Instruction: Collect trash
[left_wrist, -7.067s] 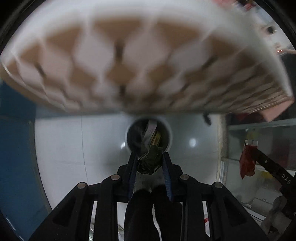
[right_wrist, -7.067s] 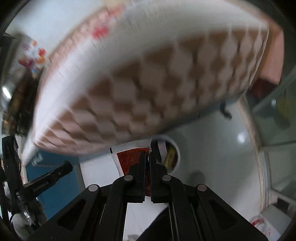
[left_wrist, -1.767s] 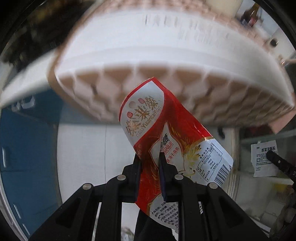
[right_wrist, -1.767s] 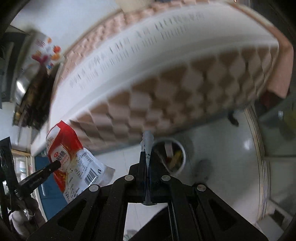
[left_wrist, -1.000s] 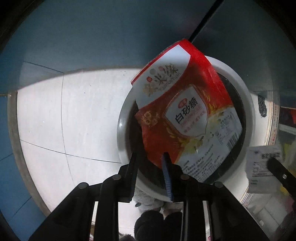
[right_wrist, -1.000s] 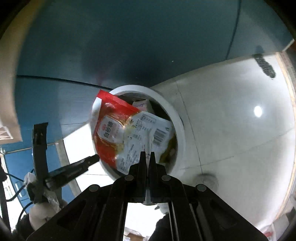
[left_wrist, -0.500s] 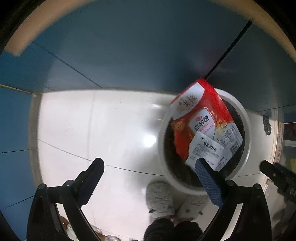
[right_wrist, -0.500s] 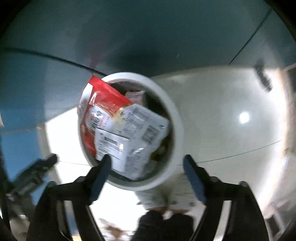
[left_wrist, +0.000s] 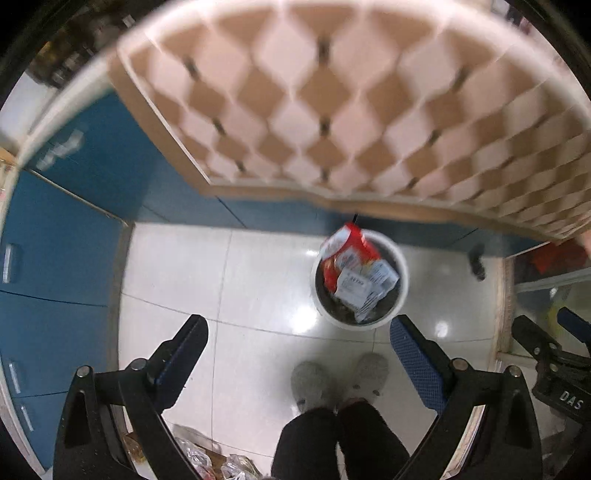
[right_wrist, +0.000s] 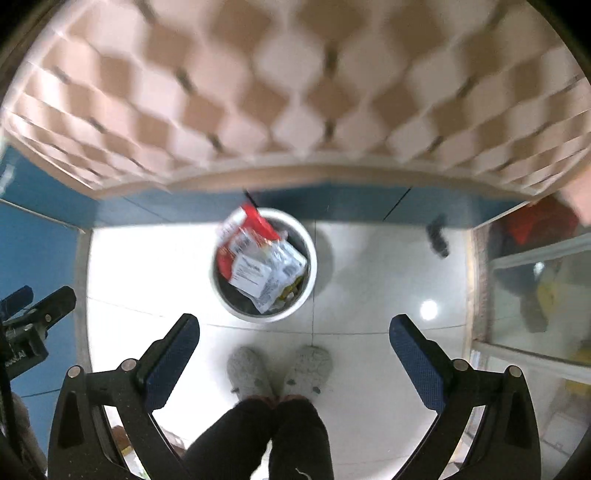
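A white round trash bin (left_wrist: 402, 291) stands on the pale tiled floor; in the right wrist view the bin (right_wrist: 312, 273) is just ahead. A red and white sugar bag (left_wrist: 349, 254) (right_wrist: 255, 229) sticks out of it, with a small white printed packet (left_wrist: 354, 286) (right_wrist: 251, 275) lying on top. My left gripper (left_wrist: 299, 347) is open wide and empty, high above the floor. My right gripper (right_wrist: 293, 343) is also open wide and empty above the bin.
A table with a tan and white checked cloth (left_wrist: 332, 103) (right_wrist: 295, 85) overhangs the top. Blue cabinets (left_wrist: 55, 240) line the left. The person's grey slippers (left_wrist: 338, 380) (right_wrist: 280, 369) stand below the bin. A glass cabinet (right_wrist: 535, 295) is right. Bagged items (left_wrist: 207, 461) lie bottom left.
Both grippers have risen away from the bin, so it looks smaller and the table edge is back in view. The sugar bag and white packet stay in the bin. Both jaws remain open.
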